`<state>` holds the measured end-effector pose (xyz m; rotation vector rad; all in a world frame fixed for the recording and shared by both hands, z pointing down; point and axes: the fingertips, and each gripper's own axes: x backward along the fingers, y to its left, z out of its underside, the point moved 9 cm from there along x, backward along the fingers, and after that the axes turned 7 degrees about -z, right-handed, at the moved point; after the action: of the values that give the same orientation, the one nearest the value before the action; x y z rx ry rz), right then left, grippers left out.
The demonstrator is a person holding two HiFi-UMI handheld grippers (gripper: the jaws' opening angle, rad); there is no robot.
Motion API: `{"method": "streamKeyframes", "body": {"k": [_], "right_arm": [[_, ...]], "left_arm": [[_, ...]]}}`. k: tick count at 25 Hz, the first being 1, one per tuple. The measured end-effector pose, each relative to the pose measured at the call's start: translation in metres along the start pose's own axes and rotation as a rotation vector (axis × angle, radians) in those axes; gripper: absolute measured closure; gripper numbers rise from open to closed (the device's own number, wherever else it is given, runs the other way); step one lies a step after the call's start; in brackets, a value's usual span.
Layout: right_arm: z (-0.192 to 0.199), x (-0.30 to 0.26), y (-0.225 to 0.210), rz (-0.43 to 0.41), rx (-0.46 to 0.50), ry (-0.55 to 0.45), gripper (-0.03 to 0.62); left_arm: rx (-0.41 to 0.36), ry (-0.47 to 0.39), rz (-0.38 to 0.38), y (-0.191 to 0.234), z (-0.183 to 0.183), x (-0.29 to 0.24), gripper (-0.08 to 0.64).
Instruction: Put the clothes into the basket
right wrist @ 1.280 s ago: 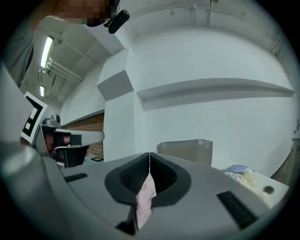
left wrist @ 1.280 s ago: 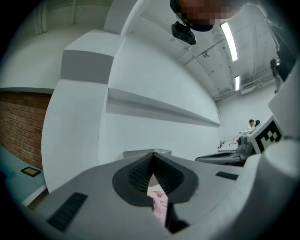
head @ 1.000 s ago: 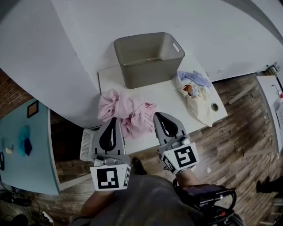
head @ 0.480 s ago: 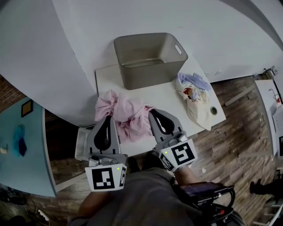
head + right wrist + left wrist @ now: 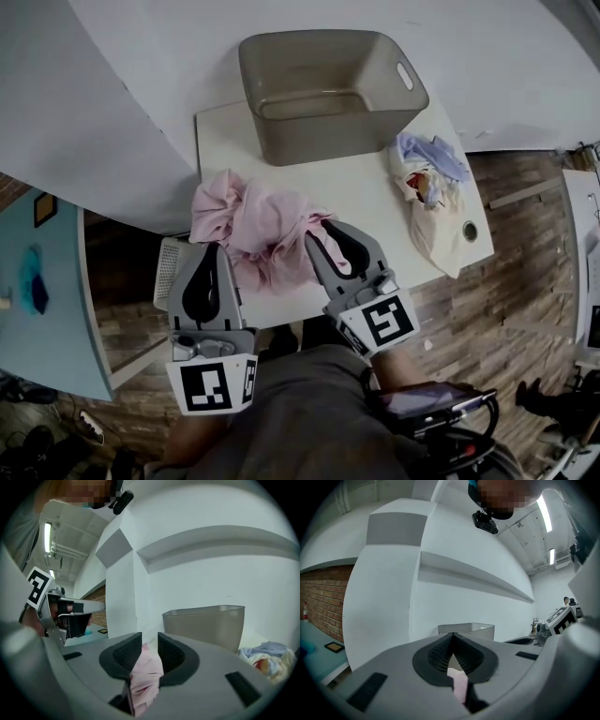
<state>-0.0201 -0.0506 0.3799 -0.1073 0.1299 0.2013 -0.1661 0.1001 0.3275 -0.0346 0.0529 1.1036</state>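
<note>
Head view, lower centre: left gripper (image 5: 208, 251) pinches pink cloth (image 5: 255, 223) shut below basket (image 5: 323, 142); right gripper (image 5: 315, 236), jaws just parting slightly, has cloth between them.

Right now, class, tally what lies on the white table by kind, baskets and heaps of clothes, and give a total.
Baskets: 1, the grey basket
Heaps of clothes: 2, the pink heap and the pale heap
Total: 3
</note>
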Motion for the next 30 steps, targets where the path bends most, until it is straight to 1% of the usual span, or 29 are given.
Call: {"method": "streamKeyframes", "body": {"k": [6,9,12,15,16,18,21,24,30], "right_arm": [[0.025,-0.025,-0.015,-0.088,-0.047,0.042,0.41],[0.038,-0.039,-0.022,-0.123,-0.068,0.071,0.33],[0.053,-0.053,-0.025,-0.174,-0.076,0.112,0.271],[0.073,-0.065,-0.023,-0.227,-0.06,0.178,0.186],[0.08,-0.068,-0.023,-0.237,-0.057,0.207,0.153],[0.092,-0.077,-0.024,-0.25,-0.048,0.251,0.11],[0.102,-0.091,-0.026,-0.282,-0.024,0.289,0.089],[0.106,-0.1,-0.026,-0.313,0.007,0.324,0.081],[0.11,-0.112,-0.022,-0.322,0.122,0.399,0.081]], "left_arm": [[0.024,0.063,-0.048,0.005,0.014,-0.017,0.552],[0.043,0.099,-0.06,0.006,0.023,-0.026,0.552],[0.053,0.14,-0.074,0.008,0.035,-0.035,0.552],[0.051,0.187,-0.092,0.009,0.046,-0.041,0.552],[0.053,0.205,-0.096,0.01,0.049,-0.043,0.552],[0.062,0.232,-0.1,0.012,0.057,-0.047,0.552],[0.076,0.264,-0.108,0.019,0.066,-0.054,0.552],[0.087,0.289,-0.123,0.026,0.073,-0.058,0.552],[0.104,0.315,-0.132,0.032,0.082,-0.064,0.552]]}}
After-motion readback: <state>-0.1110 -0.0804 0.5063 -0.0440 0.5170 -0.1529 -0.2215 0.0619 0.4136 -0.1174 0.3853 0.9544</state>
